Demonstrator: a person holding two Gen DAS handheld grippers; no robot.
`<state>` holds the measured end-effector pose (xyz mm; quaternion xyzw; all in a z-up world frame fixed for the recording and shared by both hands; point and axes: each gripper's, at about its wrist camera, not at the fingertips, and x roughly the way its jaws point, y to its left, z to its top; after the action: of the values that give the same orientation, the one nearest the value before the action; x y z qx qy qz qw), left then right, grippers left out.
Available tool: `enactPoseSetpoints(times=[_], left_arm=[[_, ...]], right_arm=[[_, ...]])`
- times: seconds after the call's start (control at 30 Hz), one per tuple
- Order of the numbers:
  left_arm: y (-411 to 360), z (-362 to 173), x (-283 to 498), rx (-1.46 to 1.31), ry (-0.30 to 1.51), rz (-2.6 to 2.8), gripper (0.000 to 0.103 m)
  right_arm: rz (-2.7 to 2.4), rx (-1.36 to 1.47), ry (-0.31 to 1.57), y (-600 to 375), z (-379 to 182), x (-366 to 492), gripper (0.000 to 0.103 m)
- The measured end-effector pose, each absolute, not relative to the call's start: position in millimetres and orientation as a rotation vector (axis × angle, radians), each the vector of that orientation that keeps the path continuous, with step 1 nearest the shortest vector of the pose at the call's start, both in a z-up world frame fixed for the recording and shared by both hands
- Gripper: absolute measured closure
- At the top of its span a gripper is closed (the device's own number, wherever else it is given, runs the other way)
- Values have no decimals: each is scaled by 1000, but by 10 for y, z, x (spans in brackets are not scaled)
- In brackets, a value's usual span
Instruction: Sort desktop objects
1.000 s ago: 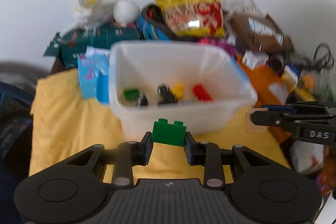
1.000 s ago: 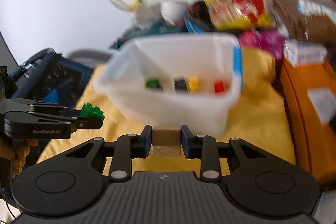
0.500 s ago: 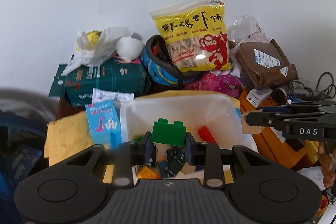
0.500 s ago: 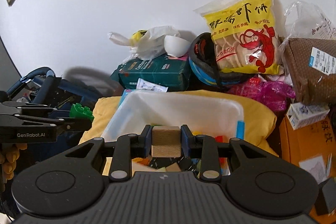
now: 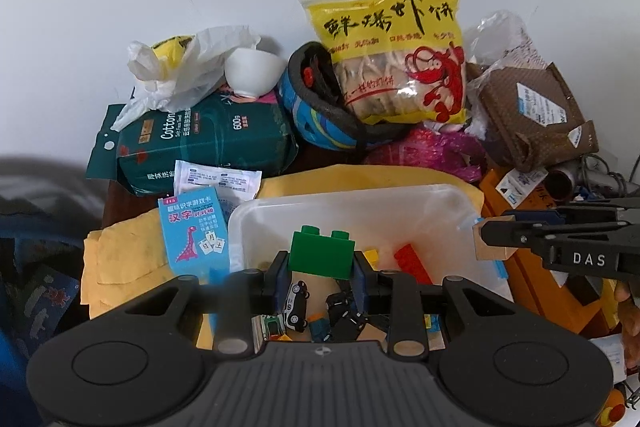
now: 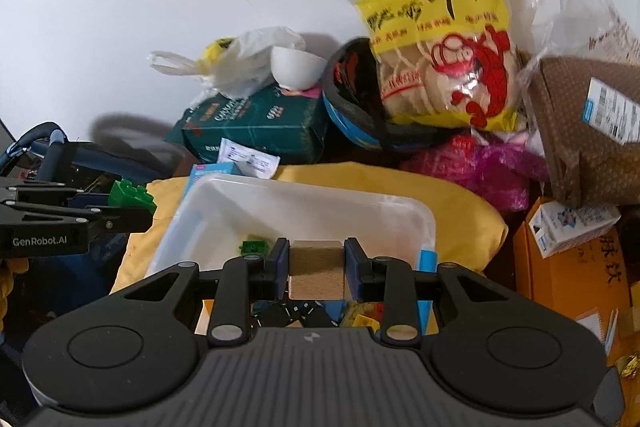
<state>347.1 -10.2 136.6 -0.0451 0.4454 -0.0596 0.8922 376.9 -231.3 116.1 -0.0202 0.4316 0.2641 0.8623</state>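
Observation:
My left gripper (image 5: 320, 267) is shut on a green building brick (image 5: 321, 254) and hangs above the open white plastic bin (image 5: 344, 199). My right gripper (image 6: 317, 269) is shut on a plain wooden cube (image 6: 317, 269), over the same white bin (image 6: 304, 197). Inside the bin lie a red brick (image 5: 412, 262), a yellow brick (image 5: 372, 254), toy cars (image 5: 297, 301) and a small green piece (image 6: 254, 247). The right gripper, with its wooden cube (image 5: 489, 241), reaches in from the right edge of the left wrist view. Seen from the right wrist, the left gripper and green brick (image 6: 130, 197) are at the left.
The bin rests on a yellow cloth (image 5: 120, 255). Behind it are a blue flashcard box (image 5: 194, 233), a green cotton tissue pack (image 5: 208, 143), a white bowl (image 5: 252, 71), a helmet (image 5: 328, 119), a yellow snack bag (image 5: 392, 55) and a brown parcel (image 5: 532, 119). An orange box (image 6: 576, 275) is at the right.
Both grippers have risen and moved forward from in front of the bin to above it, so its contents now show from above. Each still holds its block.

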Motion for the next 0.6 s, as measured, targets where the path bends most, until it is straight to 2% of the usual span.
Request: enactPoseSetpoints(times=[0.03,0.07,0.1,0.13,0.17,0.2,0.23,0.27,0.37,0.47,0.6], left_arm=[[-106,1344,3495,-94,931,-120,68],[-118,1310,3522,-91,944,-114,63],[-130,1275,3555,-88,960,-107,55],[-146,1245,3582,-82,974,-100,37],[-162,1212,3598,-72,980,-100,31],[-183,1178,3607,-62,984,-112,31],[-197,1139,3623,-58,999,-121,31],[-199,1107,3633,-62,1013,-111,31],[-225,1042,3641,-59,1019,-81,30],[-245,992,3667,-75,1040,-82,30],[-274,958,3711,-87,1059,-77,30]], right_arm=[[550,-38,916,-2316,1142,3811,70],[547,-39,928,-2311,1117,3850,70],[547,-43,943,-2299,1090,3881,70],[545,-53,957,-2279,1059,3914,69],[533,-66,953,-2264,1042,3926,58],[526,-80,952,-2245,1030,3936,47],[525,-90,955,-2231,1015,3948,30],[529,-92,954,-2223,999,3951,25],[540,-106,963,-2207,957,3935,23],[543,-142,980,-2187,888,3907,16],[543,-163,1004,-2188,801,3885,16]])
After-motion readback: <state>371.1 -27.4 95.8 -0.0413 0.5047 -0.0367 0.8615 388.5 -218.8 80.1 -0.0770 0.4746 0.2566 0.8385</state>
